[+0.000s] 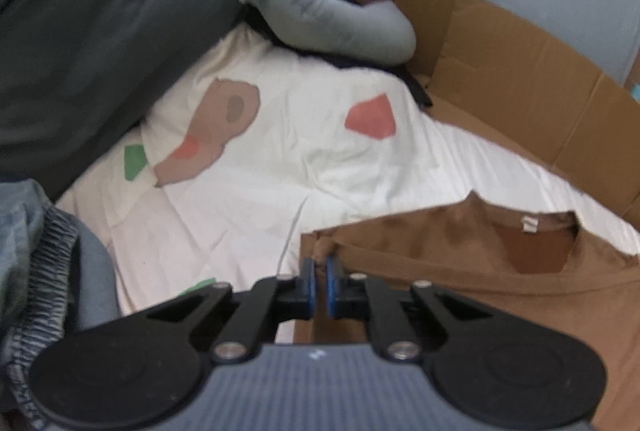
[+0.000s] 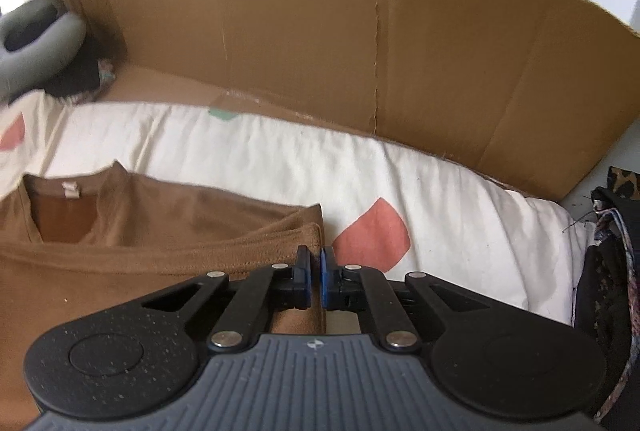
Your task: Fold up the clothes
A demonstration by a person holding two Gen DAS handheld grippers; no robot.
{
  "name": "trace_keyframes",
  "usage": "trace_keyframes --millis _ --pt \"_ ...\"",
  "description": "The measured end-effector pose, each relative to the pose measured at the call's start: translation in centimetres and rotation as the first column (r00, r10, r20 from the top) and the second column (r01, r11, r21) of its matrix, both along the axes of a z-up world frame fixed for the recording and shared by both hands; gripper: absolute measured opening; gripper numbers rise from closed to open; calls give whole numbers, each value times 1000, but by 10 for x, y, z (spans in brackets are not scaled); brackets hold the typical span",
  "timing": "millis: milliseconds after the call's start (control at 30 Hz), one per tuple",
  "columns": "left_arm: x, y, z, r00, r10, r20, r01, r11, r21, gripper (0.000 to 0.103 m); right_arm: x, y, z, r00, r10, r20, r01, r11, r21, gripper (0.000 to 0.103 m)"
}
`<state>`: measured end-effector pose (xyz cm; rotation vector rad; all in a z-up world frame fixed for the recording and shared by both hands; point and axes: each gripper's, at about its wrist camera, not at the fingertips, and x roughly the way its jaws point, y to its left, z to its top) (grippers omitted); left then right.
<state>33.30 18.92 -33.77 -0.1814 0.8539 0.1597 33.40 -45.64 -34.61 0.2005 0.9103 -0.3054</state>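
Observation:
A brown T-shirt (image 1: 500, 291) lies flat on the white sheet, neckline and white label (image 1: 529, 224) facing away from me. My left gripper (image 1: 320, 267) is shut on the shirt's left shoulder edge, where the sleeve is folded in; a ridge of brown cloth runs up into the blue pads. In the right wrist view the same T-shirt (image 2: 120, 263) fills the lower left. My right gripper (image 2: 316, 263) is shut on its right shoulder edge, at the folded-in sleeve. The lower part of the shirt is hidden behind both grippers.
The white sheet (image 1: 280, 171) has red, green and tan patches. A cardboard wall (image 2: 360, 31) stands along the far side. A grey neck pillow (image 1: 320, 15) lies at the far left, dark bedding (image 1: 100, 31) and denim clothes (image 1: 36, 251) at the left, dark patterned clothes (image 2: 608, 291) at the right.

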Motion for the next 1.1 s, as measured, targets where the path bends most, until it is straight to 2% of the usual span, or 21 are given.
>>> trace_keyframes --millis 200,700,900,1100 --pt "-5 2 30 999 2 53 -1 1000 -9 4 -2 7 15 1000 -9 16 10 1000 -24 3" --pt "-6 10 57 994 69 85 -70 998 2 4 -2 16 64 990 -51 129 56 998 -33 2" --pt "5 9 59 995 62 76 -64 998 25 4 5 15 63 990 -56 127 61 998 -28 2" --pt "21 14 48 995 89 48 -90 996 24 4 26 9 55 990 -76 117 76 997 11 2"
